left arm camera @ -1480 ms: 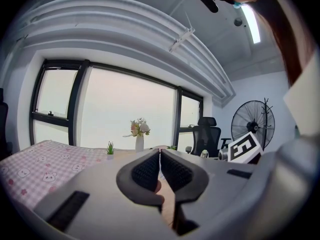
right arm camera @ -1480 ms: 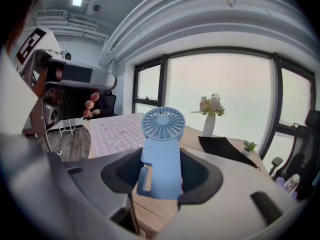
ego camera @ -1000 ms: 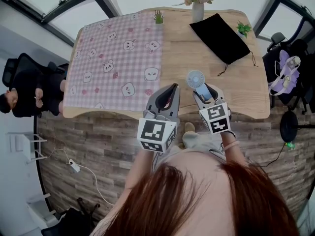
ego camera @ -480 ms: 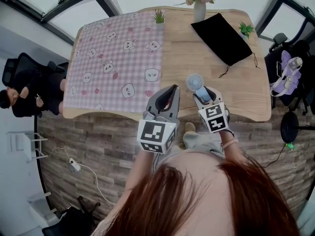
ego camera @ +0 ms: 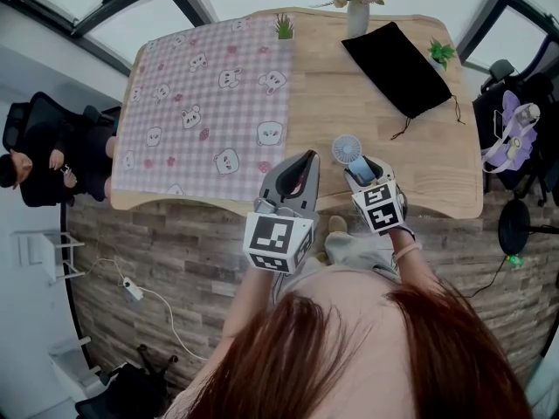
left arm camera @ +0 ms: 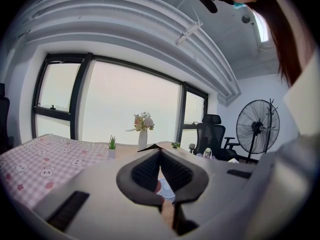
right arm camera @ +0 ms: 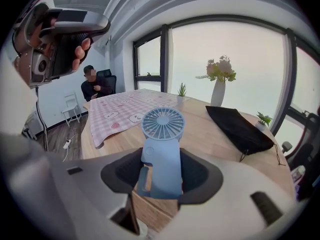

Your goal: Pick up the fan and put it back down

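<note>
Fan [ego camera: 347, 149] handle partly hidden inside right claw [ego camera: 363, 168].

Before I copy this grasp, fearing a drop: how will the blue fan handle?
Probably stiff and light: the fan looks like moulded plastic, upright in the right gripper. Its round head tops a narrower handle, so it may tip when set down.

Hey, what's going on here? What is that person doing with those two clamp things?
A person at a wooden table has a gripper in each hand. The right gripper is clamped on the handle of a small blue fan, holding it upright near the table's front edge. The left gripper is shut and empty, off to one side. Whether the fan's base touches the table can't be told.
</note>
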